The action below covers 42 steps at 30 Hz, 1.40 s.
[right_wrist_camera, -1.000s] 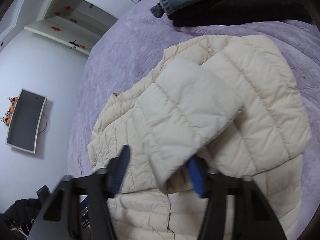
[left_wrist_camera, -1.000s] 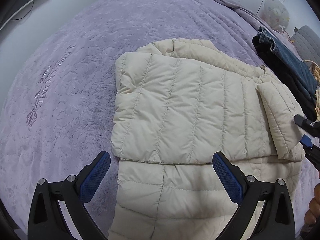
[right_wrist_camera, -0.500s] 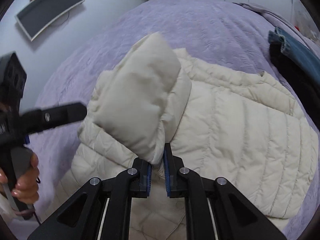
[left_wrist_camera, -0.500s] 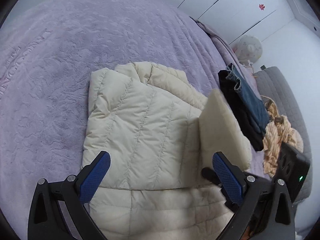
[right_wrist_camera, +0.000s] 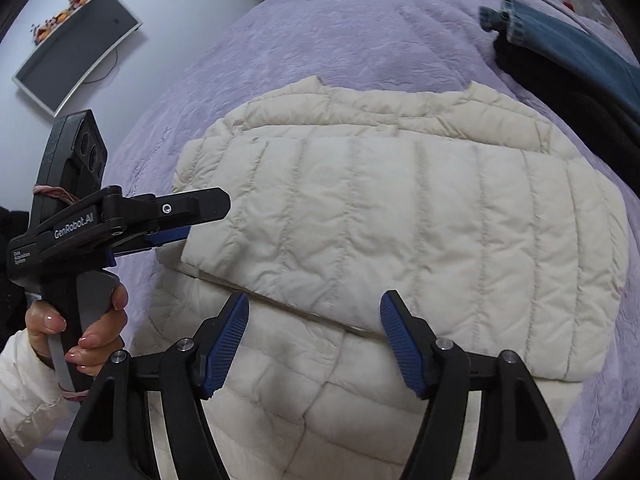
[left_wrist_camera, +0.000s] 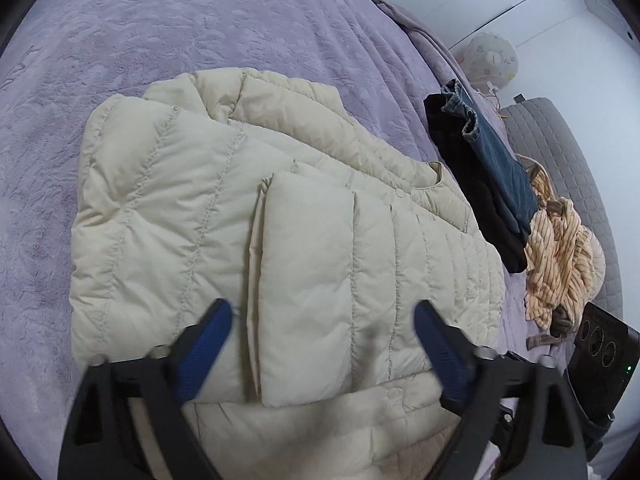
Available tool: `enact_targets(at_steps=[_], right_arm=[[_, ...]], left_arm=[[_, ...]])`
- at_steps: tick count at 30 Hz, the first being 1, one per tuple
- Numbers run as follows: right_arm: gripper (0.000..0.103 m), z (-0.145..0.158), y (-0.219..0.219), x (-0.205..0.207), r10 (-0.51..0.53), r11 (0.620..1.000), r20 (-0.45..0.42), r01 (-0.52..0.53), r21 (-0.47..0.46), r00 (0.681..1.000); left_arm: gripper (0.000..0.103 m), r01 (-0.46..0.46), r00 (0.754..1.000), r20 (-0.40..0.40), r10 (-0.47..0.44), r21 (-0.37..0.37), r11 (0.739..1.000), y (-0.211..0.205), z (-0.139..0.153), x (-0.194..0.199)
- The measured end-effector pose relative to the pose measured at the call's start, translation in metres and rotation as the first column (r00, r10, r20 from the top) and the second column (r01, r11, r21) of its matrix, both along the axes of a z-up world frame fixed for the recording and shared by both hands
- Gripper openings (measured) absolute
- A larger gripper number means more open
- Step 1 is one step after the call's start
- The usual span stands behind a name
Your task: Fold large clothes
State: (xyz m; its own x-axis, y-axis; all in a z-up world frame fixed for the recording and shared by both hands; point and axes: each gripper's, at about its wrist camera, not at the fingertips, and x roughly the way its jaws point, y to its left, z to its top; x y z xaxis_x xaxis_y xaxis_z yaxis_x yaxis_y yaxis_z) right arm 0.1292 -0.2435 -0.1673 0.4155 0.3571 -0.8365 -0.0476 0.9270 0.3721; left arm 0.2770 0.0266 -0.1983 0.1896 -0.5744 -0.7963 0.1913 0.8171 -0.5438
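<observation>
Your right gripper (right_wrist_camera: 314, 336) just opened, sleeve (right_wrist_camera: 400, 216) dropped across the jacket (left_wrist_camera: 168, 216) chest. Left gripper (left_wrist_camera: 320, 344) closing, nothing pinched yet.

Hidden and blurred bits

My left gripper (left_wrist_camera: 322, 344) smears with motion blur; the cream jacket's (left_wrist_camera: 248, 216) hem runs off the bottom edge, behind my gripper bodies.
</observation>
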Motion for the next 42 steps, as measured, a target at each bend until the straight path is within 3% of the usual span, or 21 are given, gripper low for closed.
enact_targets(at_steps=[2, 3, 8, 11, 16, 20, 24, 29, 33, 35, 37, 42], right_arm=[[0.072, -0.003, -0.019, -0.006, -0.047, 0.999, -0.014, 0.047, 0.013, 0.999], [0.072, -0.004, -0.027, -0.008, -0.069, 0.997, -0.022, 0.069, 0.018, 0.997], [0.072, -0.006, -0.068, -0.020, -0.187, 0.982, -0.025, 0.188, 0.032, 0.982], [0.072, -0.008, -0.101, -0.030, -0.301, 0.952, -0.036, 0.303, 0.050, 0.953], [0.072, -0.027, -0.161, -0.062, -0.484, 0.824, -0.159, 0.509, 0.248, 0.861], [0.072, -0.044, -0.167, -0.080, -0.464, 0.744, -0.250, 0.527, 0.410, 0.850], [0.072, -0.060, -0.170, -0.072, -0.502, 0.710, -0.263, 0.566, 0.418, 0.824], [0.072, -0.068, -0.195, -0.068, -0.618, 0.659, -0.227, 0.653, 0.374, 0.753], [0.072, -0.084, -0.212, -0.071, -0.653, 0.658, -0.261, 0.703, 0.269, 0.711], [0.072, -0.087, -0.220, -0.080, -0.641, 0.654, -0.281, 0.700, 0.286, 0.714], [0.072, -0.078, -0.220, -0.091, -0.632, 0.681, -0.263, 0.684, 0.262, 0.729], [0.072, -0.040, -0.211, -0.097, -0.604, 0.774, -0.122, 0.616, 0.145, 0.788]], left_arm=[[0.021, 0.006, 0.999, -0.033, -0.005, 0.041, 0.999, -0.005, -0.008, 0.004], [0.016, -0.002, 0.999, -0.039, 0.004, 0.048, 0.999, -0.005, -0.011, 0.006], [0.016, -0.057, 0.998, -0.012, 0.057, 0.050, 0.997, 0.012, -0.011, 0.010], [0.016, -0.061, 0.998, -0.019, 0.063, 0.074, 0.995, 0.015, -0.014, 0.012], [0.016, -0.060, 0.998, -0.010, 0.062, 0.094, 0.994, 0.012, -0.016, 0.013], [0.016, -0.061, 0.998, -0.013, 0.063, 0.105, 0.993, 0.013, -0.019, 0.013], [0.016, -0.047, 0.999, -0.001, 0.047, 0.146, 0.988, 0.003, -0.018, 0.010], [0.016, -0.011, 1.000, 0.005, 0.010, 0.171, 0.985, -0.021, -0.016, 0.001], [0.016, -0.013, 1.000, 0.021, 0.009, 0.203, 0.979, -0.032, -0.019, 0.000], [0.016, -0.026, 1.000, 0.009, 0.025, 0.188, 0.982, -0.028, -0.021, 0.003], [0.016, -0.020, 1.000, 0.015, 0.017, 0.197, 0.980, -0.027, -0.021, 0.004], [0.016, -0.009, 1.000, 0.023, 0.004, 0.222, 0.975, -0.032, -0.020, 0.002]])
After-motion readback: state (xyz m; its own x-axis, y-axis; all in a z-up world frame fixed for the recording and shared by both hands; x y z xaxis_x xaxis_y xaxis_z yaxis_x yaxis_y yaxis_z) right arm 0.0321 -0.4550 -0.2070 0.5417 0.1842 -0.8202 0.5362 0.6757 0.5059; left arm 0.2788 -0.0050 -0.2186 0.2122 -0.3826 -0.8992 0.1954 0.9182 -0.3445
